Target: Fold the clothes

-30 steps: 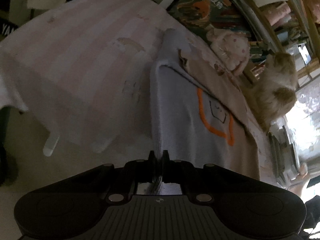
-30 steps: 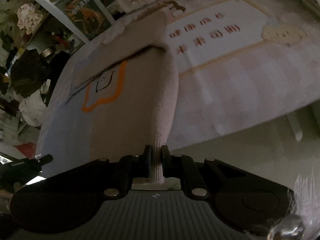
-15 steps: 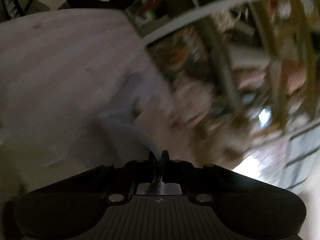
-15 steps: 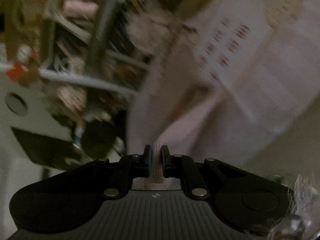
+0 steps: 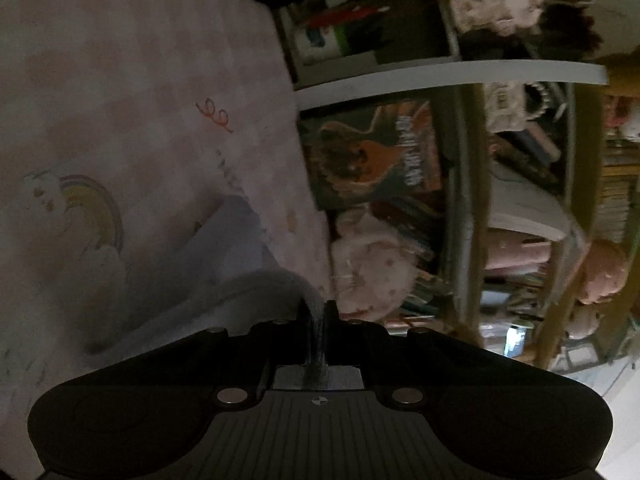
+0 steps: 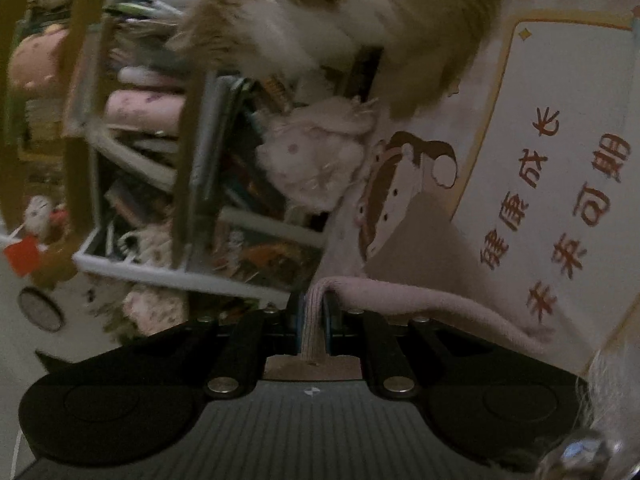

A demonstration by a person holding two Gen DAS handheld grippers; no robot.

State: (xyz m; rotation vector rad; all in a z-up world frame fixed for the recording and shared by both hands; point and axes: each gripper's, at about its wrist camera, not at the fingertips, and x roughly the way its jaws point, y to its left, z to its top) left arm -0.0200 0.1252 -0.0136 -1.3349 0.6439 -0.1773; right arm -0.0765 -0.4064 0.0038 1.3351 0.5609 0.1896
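My left gripper was clenched on one edge of the garment and my right gripper on the other, the cloth draping from both down onto the printed sheet. The fold looked under way, not finished: the held edge hung above the sheet, yet to be laid down and let go. Beyond stood a cluttered shelf and a plush toy.
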